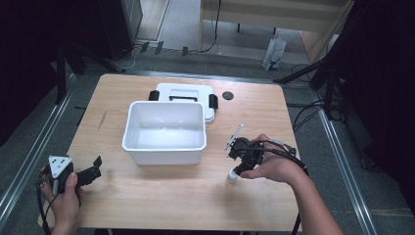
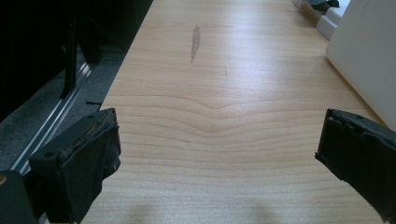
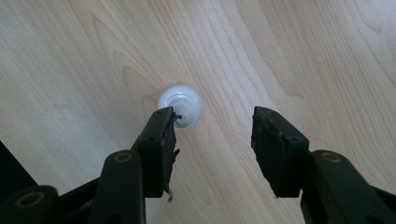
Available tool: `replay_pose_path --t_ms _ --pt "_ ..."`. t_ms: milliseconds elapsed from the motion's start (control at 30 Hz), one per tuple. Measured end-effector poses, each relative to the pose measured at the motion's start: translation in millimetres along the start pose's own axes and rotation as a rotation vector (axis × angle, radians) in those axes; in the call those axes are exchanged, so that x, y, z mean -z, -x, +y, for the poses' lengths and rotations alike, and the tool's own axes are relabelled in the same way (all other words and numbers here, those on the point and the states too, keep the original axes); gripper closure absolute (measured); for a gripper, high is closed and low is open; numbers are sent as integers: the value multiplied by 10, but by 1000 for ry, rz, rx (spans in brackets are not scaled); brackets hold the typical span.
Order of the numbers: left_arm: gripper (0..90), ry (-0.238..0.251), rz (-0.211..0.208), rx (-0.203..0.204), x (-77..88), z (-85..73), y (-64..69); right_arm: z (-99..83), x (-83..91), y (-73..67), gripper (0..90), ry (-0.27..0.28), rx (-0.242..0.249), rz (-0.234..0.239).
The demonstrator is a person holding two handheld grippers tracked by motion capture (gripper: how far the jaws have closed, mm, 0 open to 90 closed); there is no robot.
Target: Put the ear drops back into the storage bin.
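A small white round piece (image 3: 181, 105), like a cap or knob, stands on the wooden table (image 1: 147, 196). In the high view the same white piece (image 1: 231, 177) sits right of the centre, near the front. My right gripper (image 3: 212, 119) points straight down over it, open, with one jaw's tip just at the piece's edge and nothing between the jaws. From above, the right gripper (image 1: 238, 167) hangs just over the piece. My left gripper (image 2: 219, 130) is open wide over bare wood; in the high view the left gripper (image 1: 94, 167) rests at the front left corner.
An open white bin (image 1: 164, 147) stands mid-table, and its side wall (image 2: 369, 51) rises at the right of the left gripper view. Its white lid (image 1: 186, 92) with black clasps lies behind it. A small black disc (image 1: 227, 95) lies at the back right.
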State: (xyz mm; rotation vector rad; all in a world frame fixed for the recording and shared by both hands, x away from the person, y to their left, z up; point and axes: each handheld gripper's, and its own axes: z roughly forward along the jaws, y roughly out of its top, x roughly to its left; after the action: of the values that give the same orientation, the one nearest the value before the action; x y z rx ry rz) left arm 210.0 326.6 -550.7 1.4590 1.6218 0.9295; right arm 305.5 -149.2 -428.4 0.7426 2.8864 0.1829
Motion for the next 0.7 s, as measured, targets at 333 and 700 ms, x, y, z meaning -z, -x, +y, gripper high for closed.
replay_pose_path --t_ms 333,700 --pt "2 -1 3 -2 -7 1 11 45 -65 23 566 -43 -3 51" --pt "2 -3 -1 -3 -4 2 3 96 -208 -14 677 -92 2 106"
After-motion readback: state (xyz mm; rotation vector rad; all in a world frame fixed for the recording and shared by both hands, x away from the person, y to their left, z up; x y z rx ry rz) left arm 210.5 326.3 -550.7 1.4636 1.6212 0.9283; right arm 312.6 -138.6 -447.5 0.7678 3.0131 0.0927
